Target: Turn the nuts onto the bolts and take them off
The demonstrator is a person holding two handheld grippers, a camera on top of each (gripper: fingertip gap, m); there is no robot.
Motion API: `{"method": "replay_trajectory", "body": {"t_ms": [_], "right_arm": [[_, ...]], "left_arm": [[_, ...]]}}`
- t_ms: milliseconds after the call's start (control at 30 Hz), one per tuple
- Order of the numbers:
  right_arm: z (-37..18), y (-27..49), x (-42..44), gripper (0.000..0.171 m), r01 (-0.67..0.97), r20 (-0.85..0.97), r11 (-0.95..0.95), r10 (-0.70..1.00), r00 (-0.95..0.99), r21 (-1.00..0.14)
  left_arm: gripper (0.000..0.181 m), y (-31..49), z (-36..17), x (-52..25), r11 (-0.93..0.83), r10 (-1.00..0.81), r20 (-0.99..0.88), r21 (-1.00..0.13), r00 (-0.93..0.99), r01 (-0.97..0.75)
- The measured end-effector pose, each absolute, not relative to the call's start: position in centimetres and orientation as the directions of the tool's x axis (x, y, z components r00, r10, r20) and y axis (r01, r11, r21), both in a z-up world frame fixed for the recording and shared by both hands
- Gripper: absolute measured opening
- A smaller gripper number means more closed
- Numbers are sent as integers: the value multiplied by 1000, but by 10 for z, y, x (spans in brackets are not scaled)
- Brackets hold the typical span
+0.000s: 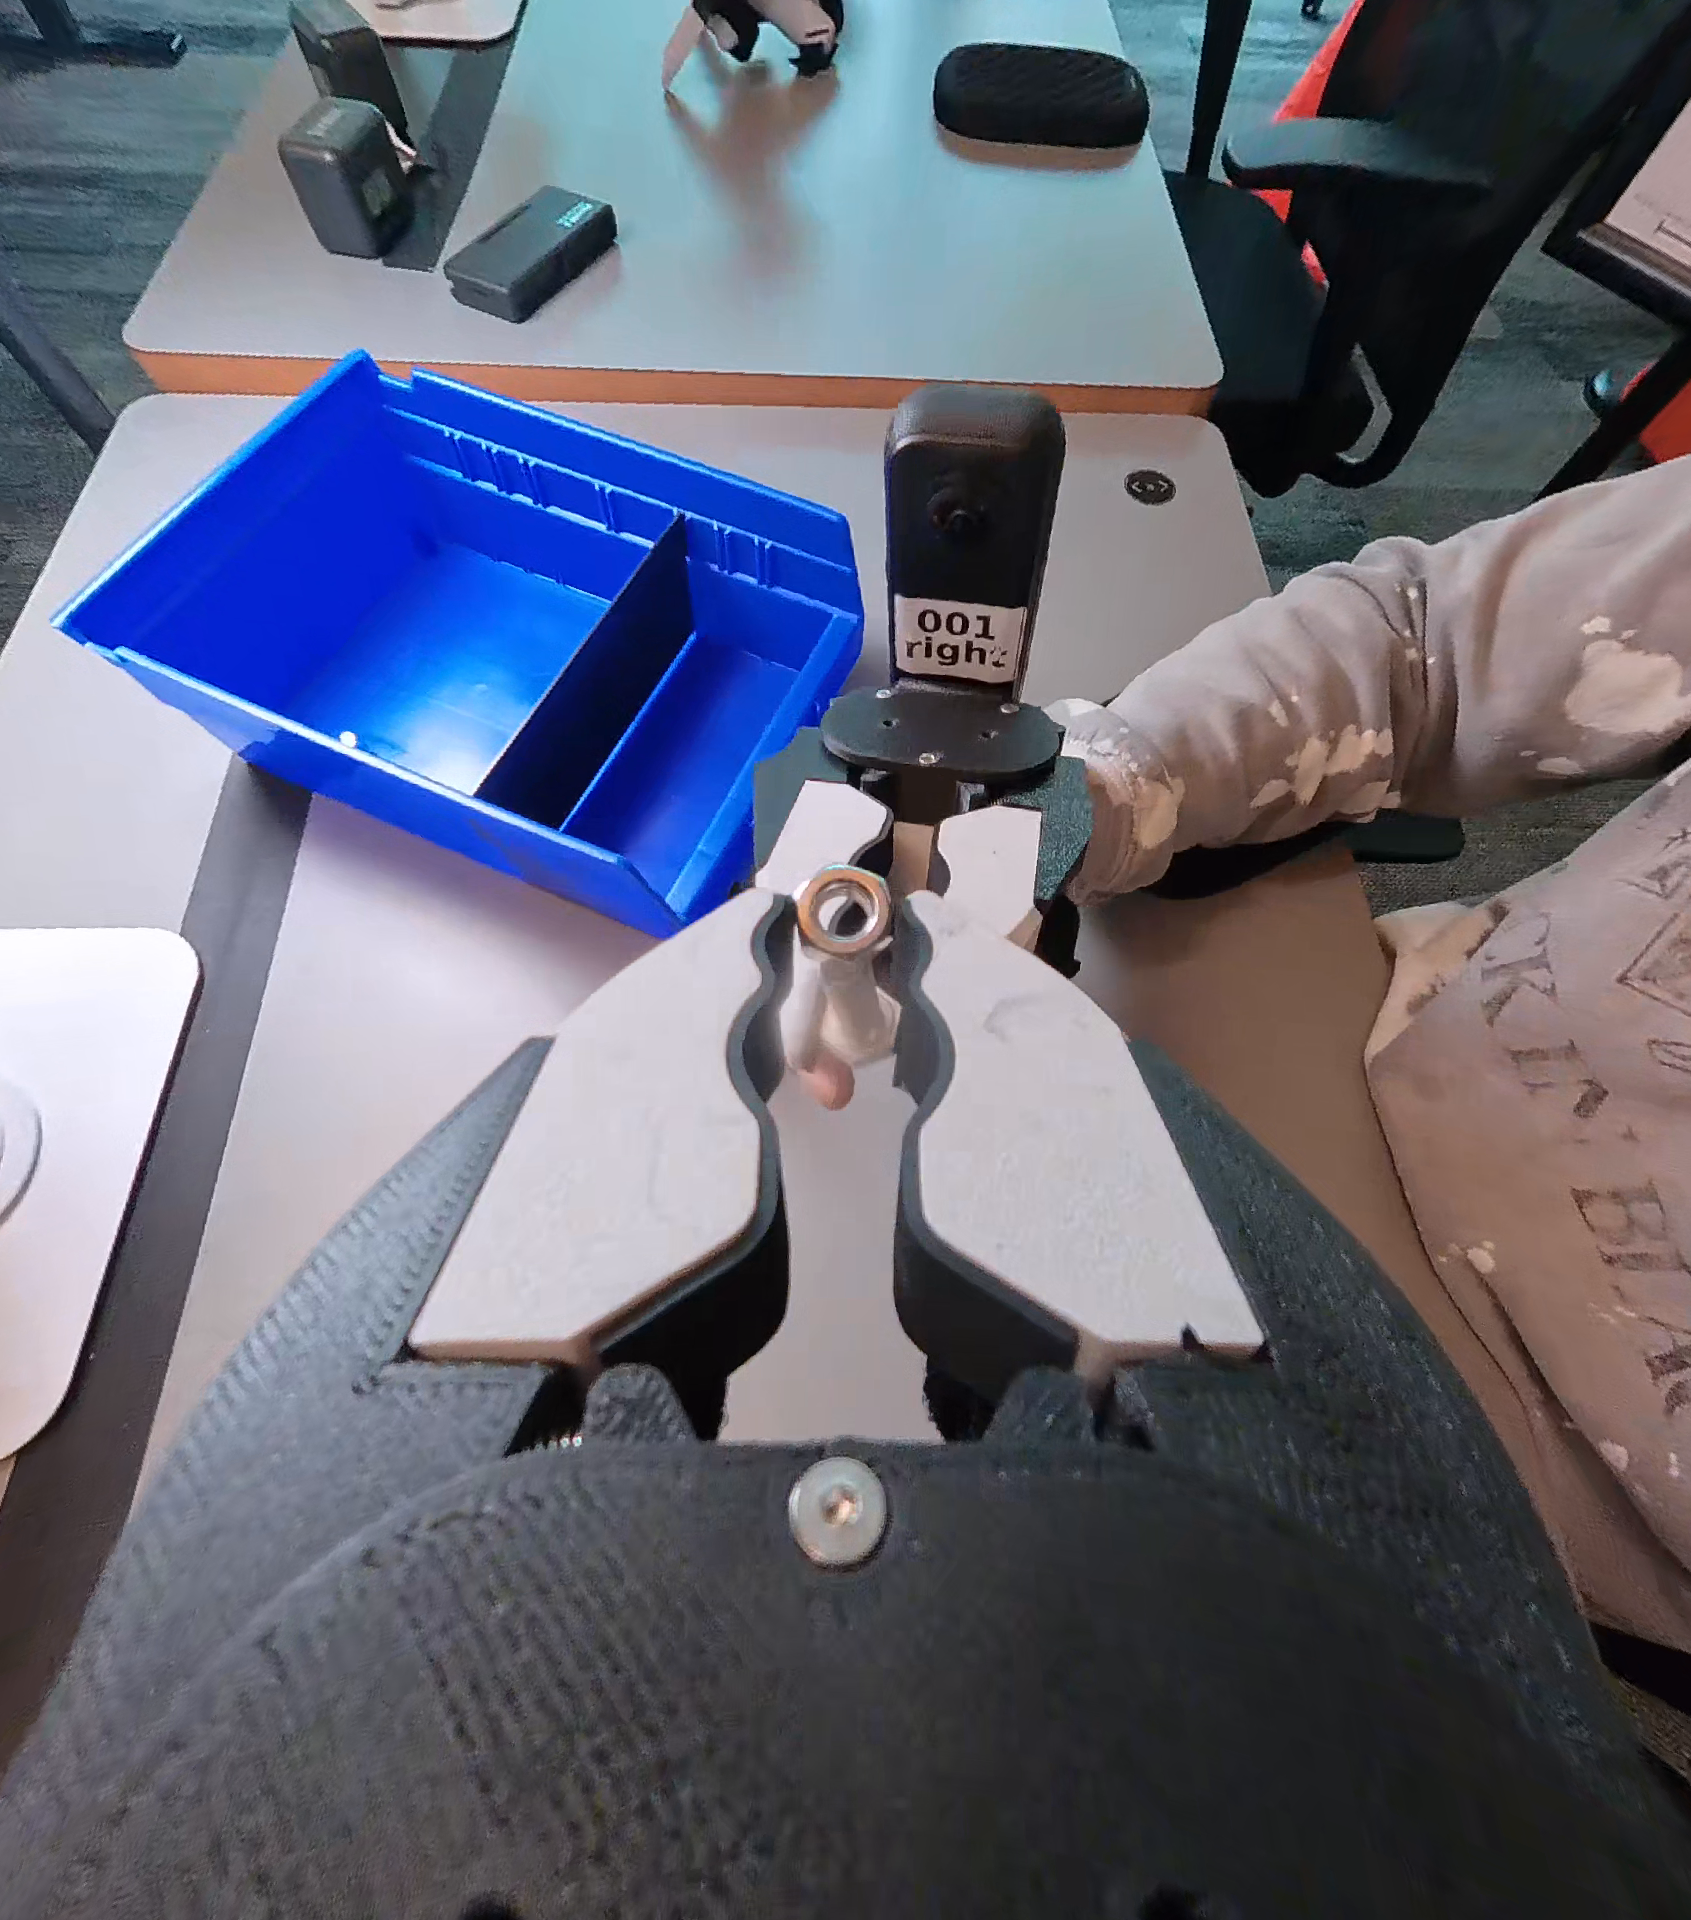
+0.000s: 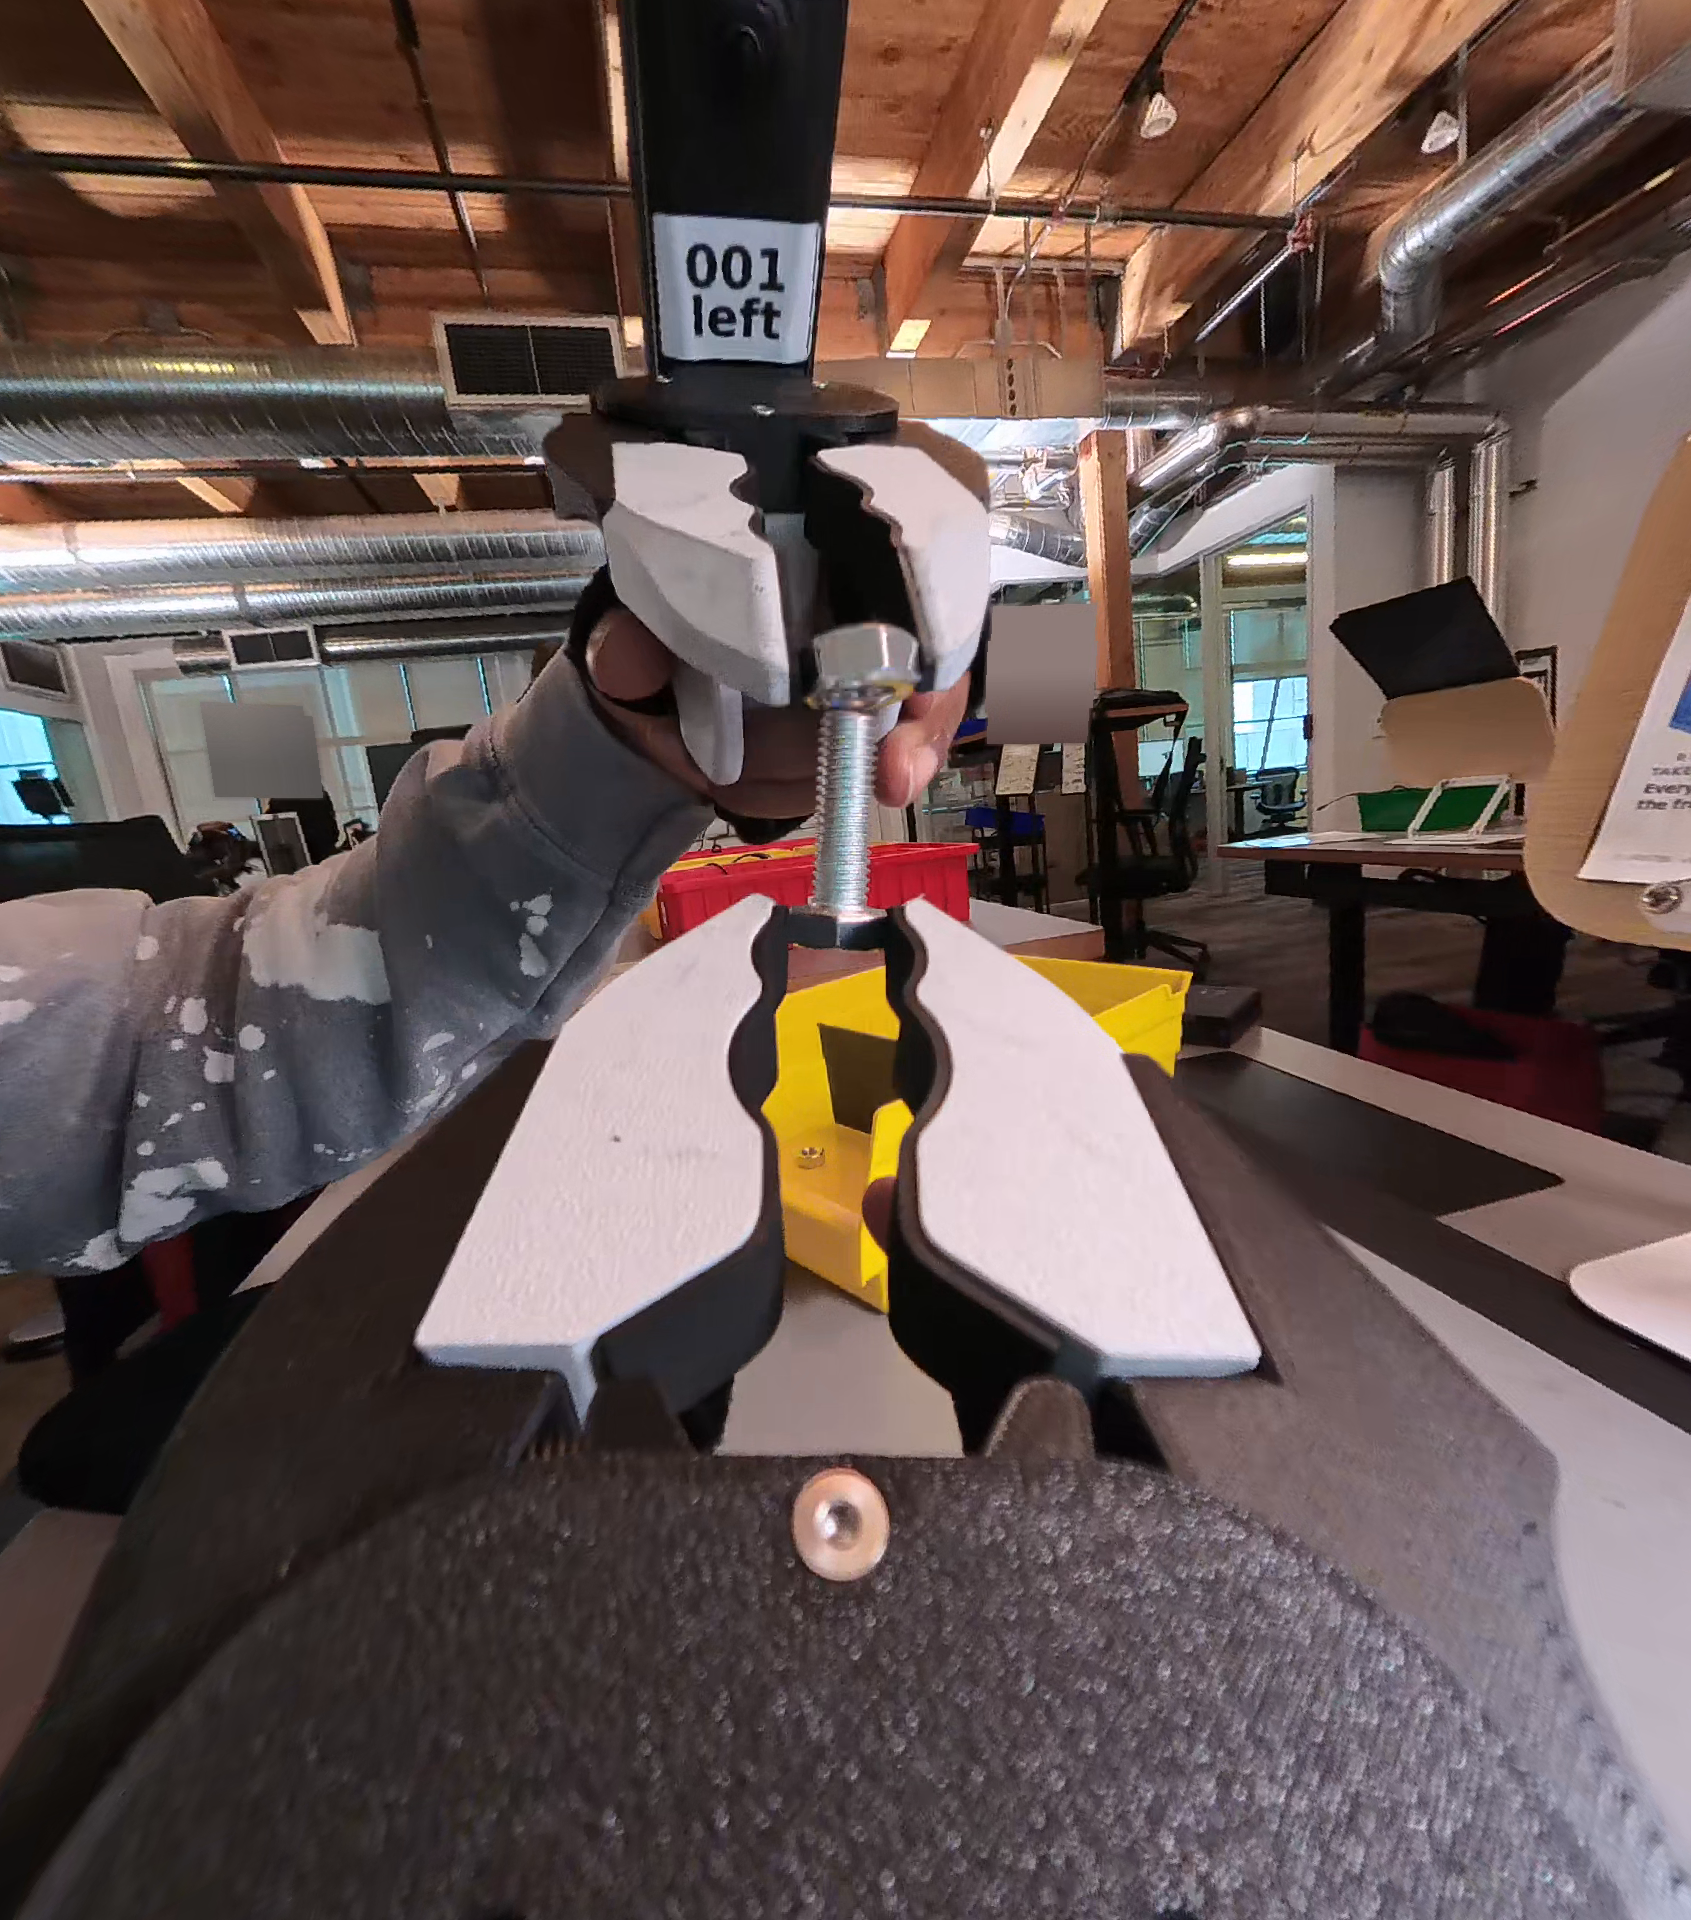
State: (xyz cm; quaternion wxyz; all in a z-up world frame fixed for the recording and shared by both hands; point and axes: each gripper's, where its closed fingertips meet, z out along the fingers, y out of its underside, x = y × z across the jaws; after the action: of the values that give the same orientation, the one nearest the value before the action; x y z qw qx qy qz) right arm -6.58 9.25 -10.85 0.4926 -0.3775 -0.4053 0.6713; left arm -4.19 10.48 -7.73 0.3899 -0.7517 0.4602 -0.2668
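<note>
Silver metal shines between the two tools. The left tool (image 2: 846, 665) pinches the bolt (image 2: 846, 800) by its head, with its white fingers (image 2: 706, 592) closed snug on both sides. The bolt's threaded part sticks out from that tool toward the other one. At the far end of the bolt sits the nut (image 2: 836, 925), and the right tool (image 2: 836, 930) has its two tips squeezed shut on it (only the tips touch; farther back the fingers curve apart). So the bolt runs like a little bridge from one tool to the other.

In the left wrist view, the nut (image 1: 841, 914) looks like a small ring with a hole, right at the tips of the left tool (image 1: 841, 935).

Behind the tools, a blue bin (image 1: 467, 634) rests on the grey tabletop (image 1: 384, 997). In the right wrist view, a yellow bin (image 2: 1090, 1003) sits just past the right tool's fingers. A small nut (image 2: 810, 1155) lies inside it.
</note>
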Motion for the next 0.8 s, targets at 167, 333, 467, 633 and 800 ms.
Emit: {"method": "replay_trajectory", "body": {"t_ms": [167,333,467,633,800], "right_arm": [[-108,94,-64,18,-357,-92,-167,972,-216,-919],[-107,93,-65,18,-358,-76,-147,976,-204,-922],[-109,93,-66,18,-344,-60,-123,981,-186,-931],[-111,93,-68,18,-329,-53,-108,984,-172,-938],[-110,92,-68,18,-331,-53,-111,983,-178,-937]], "left_arm": [[19,102,-77,-44,-289,-897,47,-815,440,-503],[19,101,-80,-47,-322,-892,62,-782,447,-534],[19,100,-83,-48,-341,-890,68,-757,451,-558],[19,100,-84,-49,-340,-891,55,-738,451,-582],[21,99,-83,-48,-329,-895,48,-743,444,-583]]}}
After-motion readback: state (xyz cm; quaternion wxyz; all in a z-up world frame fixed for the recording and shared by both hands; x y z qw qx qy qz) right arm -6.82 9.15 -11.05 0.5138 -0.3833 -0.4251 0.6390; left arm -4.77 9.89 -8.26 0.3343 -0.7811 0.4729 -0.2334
